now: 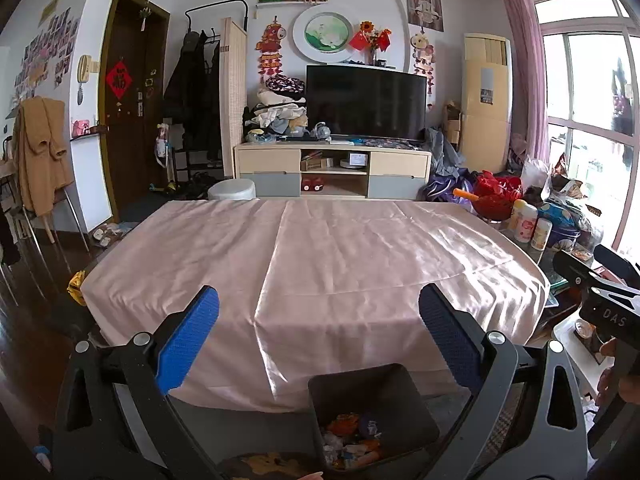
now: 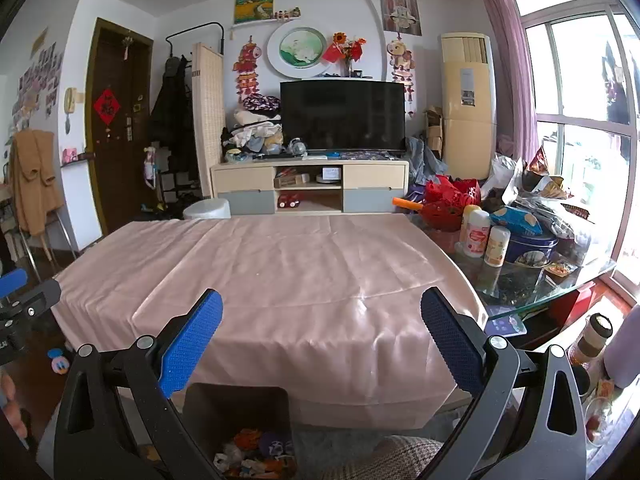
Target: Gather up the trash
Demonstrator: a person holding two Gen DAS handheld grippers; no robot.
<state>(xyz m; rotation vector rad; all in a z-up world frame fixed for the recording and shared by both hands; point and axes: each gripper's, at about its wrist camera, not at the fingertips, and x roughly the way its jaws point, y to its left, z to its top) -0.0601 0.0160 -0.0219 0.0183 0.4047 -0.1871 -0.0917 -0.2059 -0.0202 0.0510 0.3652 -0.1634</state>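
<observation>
A dark bin stands on the floor in front of the table, holding several crumpled scraps of trash; it also shows in the right wrist view with trash inside. The table wears a pink cloth and no trash shows on the cloth. My left gripper is open and empty, held above the table's near edge and the bin. My right gripper is open and empty, likewise above the near edge. The right gripper's body shows at the right of the left wrist view.
At the table's right end, a glass top carries bottles, a blue tin, snack bags and a red basket. A TV stand, white stool and chair with coat stand beyond. A thermos stands at the right.
</observation>
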